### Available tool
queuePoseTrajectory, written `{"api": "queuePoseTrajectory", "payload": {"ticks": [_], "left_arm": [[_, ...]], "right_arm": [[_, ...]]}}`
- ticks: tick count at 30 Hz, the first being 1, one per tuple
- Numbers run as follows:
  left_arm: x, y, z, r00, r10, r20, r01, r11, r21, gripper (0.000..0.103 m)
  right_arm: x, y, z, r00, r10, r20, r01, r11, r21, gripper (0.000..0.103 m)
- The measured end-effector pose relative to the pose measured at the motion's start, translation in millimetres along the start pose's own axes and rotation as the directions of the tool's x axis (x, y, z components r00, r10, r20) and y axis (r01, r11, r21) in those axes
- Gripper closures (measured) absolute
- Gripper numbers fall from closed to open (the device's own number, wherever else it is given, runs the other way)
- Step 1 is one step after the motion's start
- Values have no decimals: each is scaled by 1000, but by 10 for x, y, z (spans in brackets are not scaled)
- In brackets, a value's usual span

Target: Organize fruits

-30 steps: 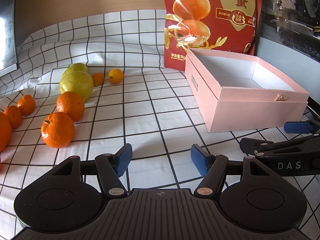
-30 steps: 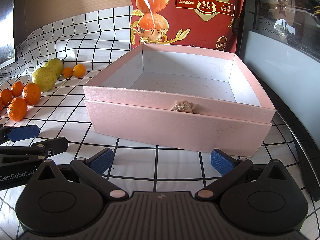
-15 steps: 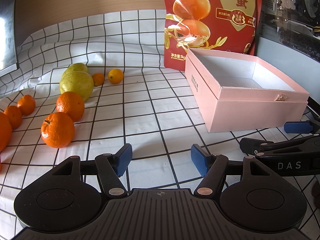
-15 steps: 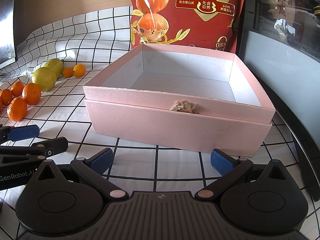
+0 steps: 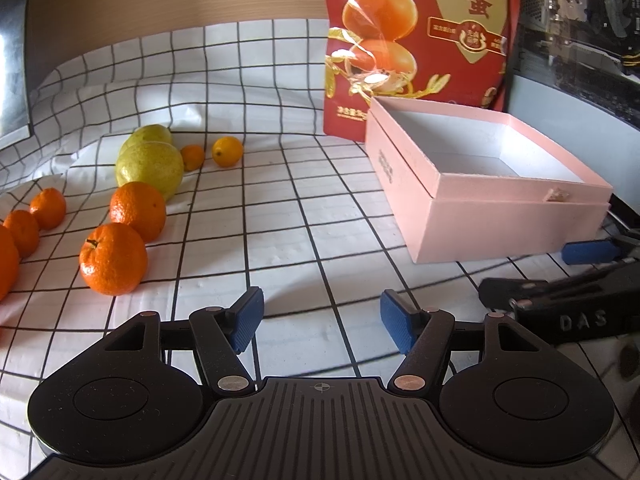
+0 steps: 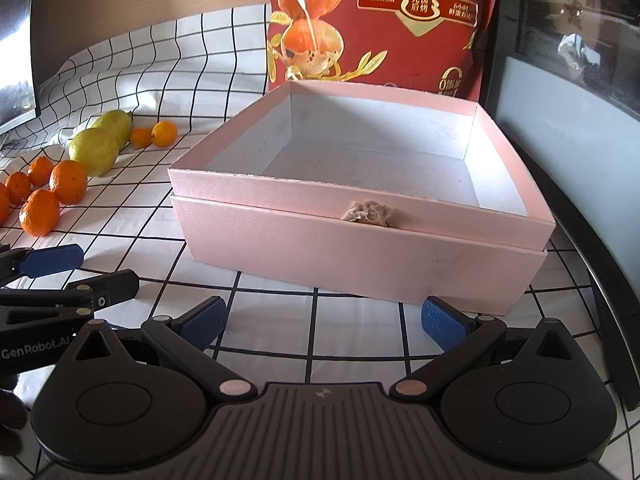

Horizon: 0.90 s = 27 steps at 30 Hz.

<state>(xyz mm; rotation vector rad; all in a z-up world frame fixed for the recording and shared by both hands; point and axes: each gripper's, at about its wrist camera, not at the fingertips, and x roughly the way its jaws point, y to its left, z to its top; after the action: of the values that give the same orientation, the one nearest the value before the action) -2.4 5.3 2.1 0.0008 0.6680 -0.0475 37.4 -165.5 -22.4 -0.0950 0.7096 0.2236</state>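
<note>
While both stand wide apart, left tool (image 5: 322, 322) reads "GenRobot.AI", right tool (image 6: 324, 320) "DAS".

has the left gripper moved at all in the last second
No. In the left wrist view the left gripper frames the pink box and the nearest orange in the same spots as before, both jaws open.

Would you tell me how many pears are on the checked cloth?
2. The near pear lies behind the oranges; the far pear lies just behind it, partly hidden. No others show.
</note>
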Motion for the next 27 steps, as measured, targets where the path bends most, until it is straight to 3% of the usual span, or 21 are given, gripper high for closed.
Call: {"api": "queuePoseTrajectory", "payload": {"ticks": [3, 4, 9, 12, 14, 16, 19, 22, 25, 27], "left_arm": [[-154, 185, 45, 995, -93, -28, 91, 994, -62, 36], [-242, 254, 51, 996, -89, -25, 87, 994, -65, 36], [-734, 780, -28, 999, 47, 19, -44, 994, -105, 38], [-903, 1204, -102, 976, 215, 10, -211, 964, -160, 39], [-903, 1497, -112, 961, 277, -18, -274, 936, -223, 39], [-807, 1712, -105, 944, 322, -69, -329, 911, -250, 39], [-660, 1909, -99, 937, 333, -103, -349, 894, -281, 39], [-531, 1965, -68, 935, 336, -115, -355, 895, -271, 39], [-471, 2025, -101, 943, 312, -114, -332, 905, -267, 40], [-423, 2036, -124, 951, 289, -110, -308, 916, -256, 47]], "right_arm": [[22, 22, 49, 999, -12, -47, 13, 1000, 12, 0], [28, 33, 70, 998, -24, -64, 25, 999, 19, 0], [12, 121, 68, 995, -69, -75, 73, 996, 52, 0], [-1, 268, 98, 993, -23, -113, 25, 1000, 12, 1], [-66, 425, 107, 991, 12, -137, -12, 1000, -1, 8], [-172, 656, 103, 990, 54, -129, -60, 997, -42, 8], [-334, 1043, 100, 988, 113, -108, -126, 984, -124, 8], [-405, 1308, 108, 978, 163, -133, -182, 973, -145, 8], [-445, 1466, 90, 980, 147, -135, -171, 967, -188, 8], [-493, 1569, 69, 988, 93, -122, -118, 967, -225, 8]]}}
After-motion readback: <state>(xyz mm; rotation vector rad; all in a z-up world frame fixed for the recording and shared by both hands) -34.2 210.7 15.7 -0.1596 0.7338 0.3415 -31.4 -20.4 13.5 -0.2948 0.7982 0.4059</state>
